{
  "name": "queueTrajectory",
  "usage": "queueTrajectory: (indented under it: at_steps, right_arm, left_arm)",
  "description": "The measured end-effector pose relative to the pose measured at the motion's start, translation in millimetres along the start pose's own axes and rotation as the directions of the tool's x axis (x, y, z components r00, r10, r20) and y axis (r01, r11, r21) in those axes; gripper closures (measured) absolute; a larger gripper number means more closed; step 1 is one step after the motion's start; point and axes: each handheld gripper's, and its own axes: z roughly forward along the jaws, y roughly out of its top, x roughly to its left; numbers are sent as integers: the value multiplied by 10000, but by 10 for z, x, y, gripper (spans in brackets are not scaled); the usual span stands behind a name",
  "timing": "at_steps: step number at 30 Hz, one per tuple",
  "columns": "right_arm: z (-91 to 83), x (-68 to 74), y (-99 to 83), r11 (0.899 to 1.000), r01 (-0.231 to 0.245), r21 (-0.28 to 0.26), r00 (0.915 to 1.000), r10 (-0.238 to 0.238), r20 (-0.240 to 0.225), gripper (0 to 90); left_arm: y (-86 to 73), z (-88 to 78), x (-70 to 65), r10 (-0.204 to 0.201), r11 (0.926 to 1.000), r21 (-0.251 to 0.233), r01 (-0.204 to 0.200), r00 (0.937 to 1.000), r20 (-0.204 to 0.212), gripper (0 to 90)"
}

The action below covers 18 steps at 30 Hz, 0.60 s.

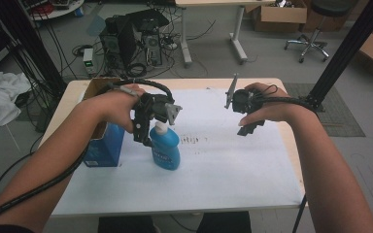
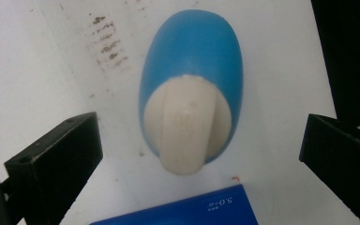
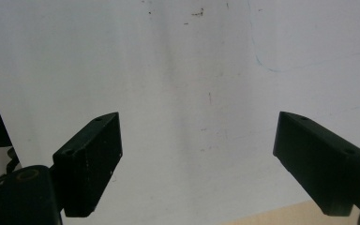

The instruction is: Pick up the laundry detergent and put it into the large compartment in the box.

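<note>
The table [image 1: 233,184] carries a white sheet, and near its left end stands an open blue box [image 1: 104,145]. Just right of the box, upright on the sheet, is the blue bottle [image 1: 165,148] with its white cap.

The left gripper [image 1: 144,133] hangs directly over the bottle, jaws spread wide and holding nothing. This looks like the approach to a grasp: the jaws are lined up but not yet around the bottle. The next move would call for lowering straight down until the jaws flank the bottle's neck or shoulders, then closing, while keeping clear of the box close by.

The right gripper [image 1: 245,127] is held well apart over the sheet's right side, idle, its jaws also apart and empty.

The high view gives the layout: bottle beside box, both hands above the table. The left gripper view looks straight down on the bottle [image 2: 190,101], showing the cap centred between the two jaws and the box [image 2: 183,211] edge just beside it, an alignment the high view cannot confirm. The right gripper view shows bare, faintly marked sheet between its jaws.
</note>
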Motion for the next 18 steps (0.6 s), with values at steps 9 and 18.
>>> queueTrajectory:
  at_steps: [9,18]
  right_arm:
    - [17,16,9,10000,13,15,10000,-13,-13,158]
    - [55,23,19,10000,-9,-84,10000,8,-67,158]
  left_arm:
    - [-20,124,5,309,9994,-177,-310,9995,-39,1]
    - [10,248,35,441,9985,-317,-437,9990,113,1]
